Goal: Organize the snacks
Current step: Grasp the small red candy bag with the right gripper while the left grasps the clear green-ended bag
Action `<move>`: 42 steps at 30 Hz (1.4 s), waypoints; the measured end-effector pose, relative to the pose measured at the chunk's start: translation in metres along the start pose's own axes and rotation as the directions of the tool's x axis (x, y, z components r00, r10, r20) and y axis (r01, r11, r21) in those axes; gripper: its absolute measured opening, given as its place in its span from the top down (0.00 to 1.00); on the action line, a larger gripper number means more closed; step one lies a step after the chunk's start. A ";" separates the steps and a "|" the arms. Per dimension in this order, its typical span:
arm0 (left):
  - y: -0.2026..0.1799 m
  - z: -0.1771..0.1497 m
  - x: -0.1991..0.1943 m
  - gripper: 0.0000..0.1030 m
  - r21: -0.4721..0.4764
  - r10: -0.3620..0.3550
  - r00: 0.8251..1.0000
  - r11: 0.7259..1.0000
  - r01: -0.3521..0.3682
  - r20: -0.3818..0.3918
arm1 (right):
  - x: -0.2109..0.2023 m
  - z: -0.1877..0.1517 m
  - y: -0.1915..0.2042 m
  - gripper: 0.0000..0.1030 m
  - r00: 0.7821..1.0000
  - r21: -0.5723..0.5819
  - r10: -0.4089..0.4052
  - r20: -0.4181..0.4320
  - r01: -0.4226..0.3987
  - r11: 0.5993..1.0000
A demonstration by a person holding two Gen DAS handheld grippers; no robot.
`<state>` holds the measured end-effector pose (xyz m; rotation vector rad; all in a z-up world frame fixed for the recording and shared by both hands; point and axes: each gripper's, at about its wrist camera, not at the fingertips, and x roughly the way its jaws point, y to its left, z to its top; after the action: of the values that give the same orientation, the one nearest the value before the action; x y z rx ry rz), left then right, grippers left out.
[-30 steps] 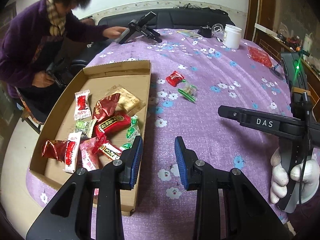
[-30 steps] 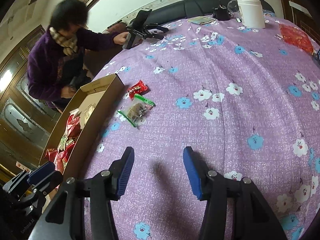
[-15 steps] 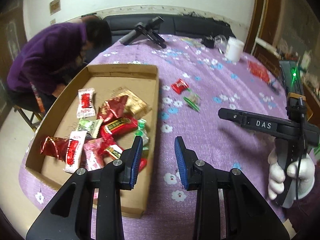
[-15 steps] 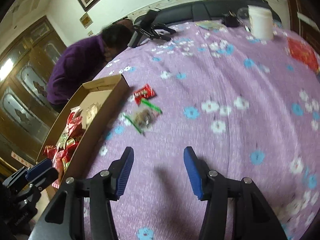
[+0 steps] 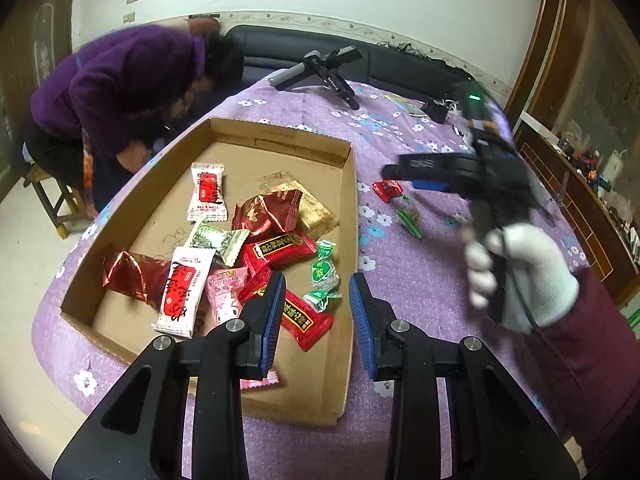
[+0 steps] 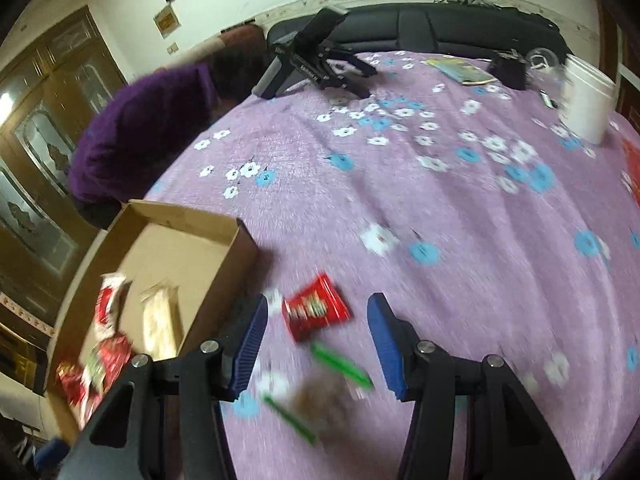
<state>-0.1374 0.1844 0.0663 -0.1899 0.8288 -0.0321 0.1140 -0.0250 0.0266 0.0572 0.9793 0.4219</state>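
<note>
Snacks: pile (image 5: pixel 256 256) in box (image 5: pixel 348 216); red packet (image 6: pixel 314 307) on bench (image 6: pixel 440 200).
Left hand-held gripper (image 5: pixel 316 312): apart, empty, over box.
Right hand-held gripper (image 6: pixel 316 330): apart, empty, over red packet.

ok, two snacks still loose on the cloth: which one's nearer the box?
The red packet. It lies just off the cardboard box wall; the clear packet with green ends sits further out, closer to the camera.

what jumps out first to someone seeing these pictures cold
The cardboard box on the purple flowered tablecloth, with bright wrapped snacks heaped in its near half. Just outside its right wall lie two stray ones, a red packet and a clear bag with green ends, with the open right gripper over them. At the table's far left edge, a person in a purple top bends low.
</note>
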 end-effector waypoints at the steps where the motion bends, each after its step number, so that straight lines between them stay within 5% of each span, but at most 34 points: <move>1: 0.001 -0.001 0.000 0.69 -0.002 0.000 1.000 1.000 0.000 -0.001 | 0.007 0.003 0.004 0.54 1.000 -0.017 -0.014 -0.011 0.014 1.000; 3: 0.004 -0.001 0.000 0.69 -0.010 -0.002 1.000 1.000 0.002 -0.006 | 0.015 0.003 0.011 0.69 0.999 -0.055 -0.038 -0.029 0.036 0.998; 9: 0.006 0.001 0.004 0.69 -0.023 -0.030 0.999 0.999 0.030 -0.011 | -0.002 -0.024 0.001 0.71 0.996 -0.104 -0.079 -0.046 0.074 0.992; 23: -0.050 -0.002 0.027 0.70 0.061 -0.188 0.976 0.979 0.196 -0.111 | -0.081 -0.089 -0.111 0.68 0.996 0.073 -0.085 0.036 0.082 0.994; 34: -0.080 0.010 0.053 0.70 0.030 -0.241 0.952 0.968 0.251 -0.188 | -0.082 -0.098 -0.101 0.69 0.993 0.005 -0.099 0.067 0.099 0.995; 42: -0.080 0.031 0.063 0.70 0.001 -0.257 0.954 0.965 0.261 -0.156 | -0.084 -0.101 -0.104 0.71 0.995 0.029 -0.072 0.061 0.071 0.997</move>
<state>-0.0688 0.1040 0.0555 -0.2774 0.9540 -0.3061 0.0250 -0.1653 0.0119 0.0589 0.9227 0.3392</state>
